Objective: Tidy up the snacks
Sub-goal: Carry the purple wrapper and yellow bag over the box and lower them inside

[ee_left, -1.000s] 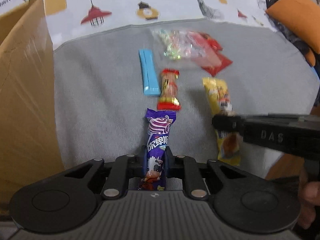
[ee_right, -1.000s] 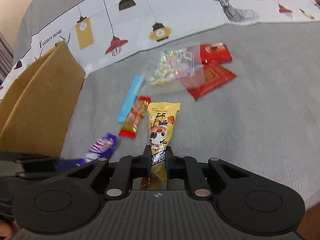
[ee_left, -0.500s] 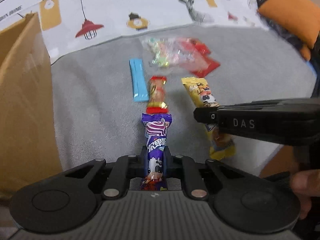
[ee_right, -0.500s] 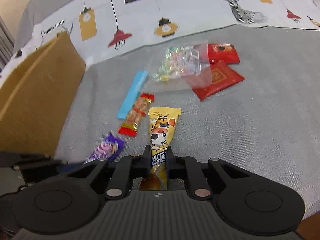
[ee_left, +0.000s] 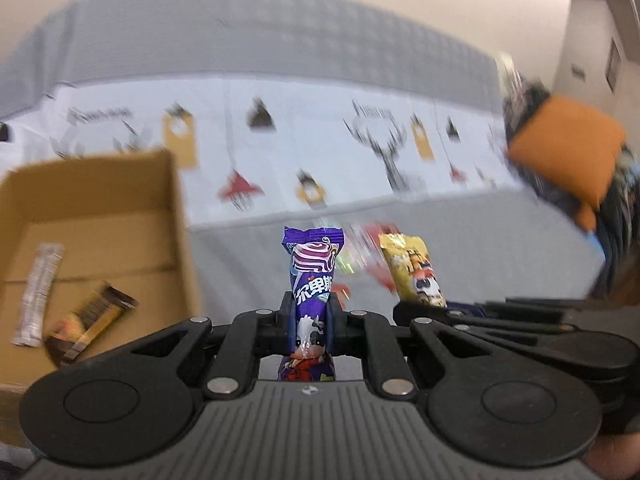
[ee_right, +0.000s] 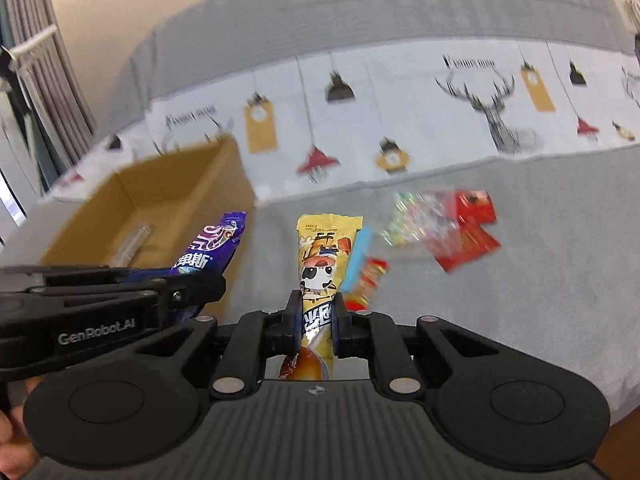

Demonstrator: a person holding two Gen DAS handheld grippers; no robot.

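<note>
My left gripper is shut on a purple snack packet, held upright above the grey cloth, just right of an open cardboard box. The box holds a white stick packet and a brown bar. My right gripper is shut on a yellow snack packet, also lifted. The left gripper with the purple packet shows at the left of the right wrist view, and the yellow packet shows in the left wrist view.
On the grey cloth lie a blue stick, a red-ended bar, a clear candy bag and red packets. A patterned white sheet lies behind. An orange cushion sits far right.
Both grippers have lifted their packets off the cloth and tilted up. The inside of the box has come into view at the left.
</note>
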